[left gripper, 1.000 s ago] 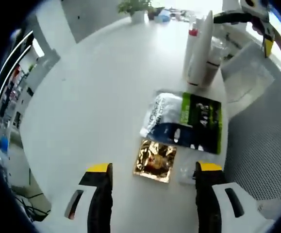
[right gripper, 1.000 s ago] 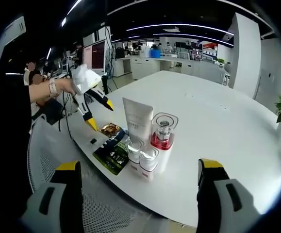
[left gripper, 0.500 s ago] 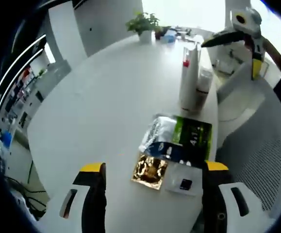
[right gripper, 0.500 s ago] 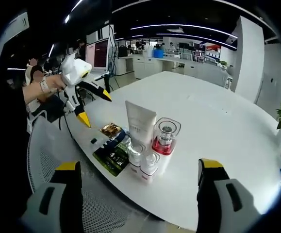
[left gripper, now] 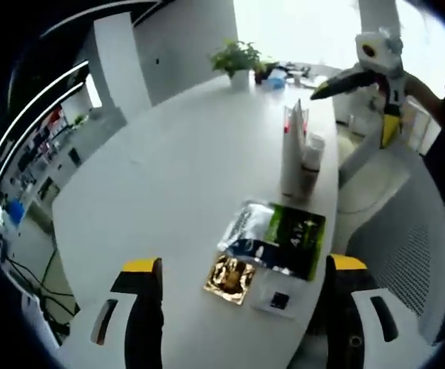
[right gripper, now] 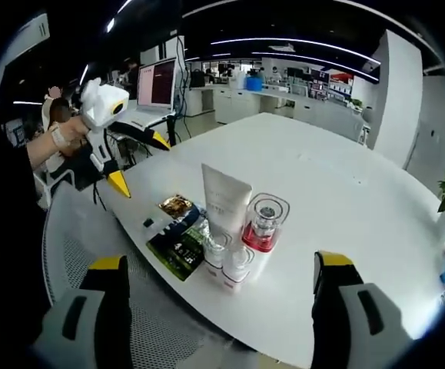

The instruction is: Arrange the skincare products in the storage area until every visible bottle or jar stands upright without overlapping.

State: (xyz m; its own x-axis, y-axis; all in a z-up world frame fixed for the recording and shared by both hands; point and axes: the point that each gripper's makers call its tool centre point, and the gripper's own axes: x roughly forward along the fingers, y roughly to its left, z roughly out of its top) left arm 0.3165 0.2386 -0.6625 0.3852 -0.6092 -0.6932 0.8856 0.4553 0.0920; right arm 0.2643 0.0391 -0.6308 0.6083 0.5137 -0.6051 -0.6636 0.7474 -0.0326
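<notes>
Right gripper view gives us the clearest look, so we read it from left to right: the left gripper (right gripper: 134, 161) is held in a hand (right gripper: 59, 134) above the table's near-left edge, its yellow-tipped jaws spread apart with nothing between them. Next on the white table (right gripper: 337, 200) lie a gold sachet (right gripper: 175, 204) and a green and black packet (right gripper: 177, 247), both flat, the packet's long axis running toward the table edge. Just right of them the skincare products cluster upright: a white tube (right gripper: 224, 198) with its long axis vertical and its flat crimped end up, two small clear-capped bottles (right gripper: 226, 260) touching in front of it, and a red-based bottle (right gripper: 263, 223) with a clear domed cap beside the tube. Our own right gripper (right gripper: 218, 307) has its jaws wide apart and empty, well short of the cluster. In the left gripper view we see the same packet (left gripper: 280, 234), tube (left gripper: 292, 150) upright beyond it, and the right gripper (left gripper: 360, 96) spread in the air at far right.
</notes>
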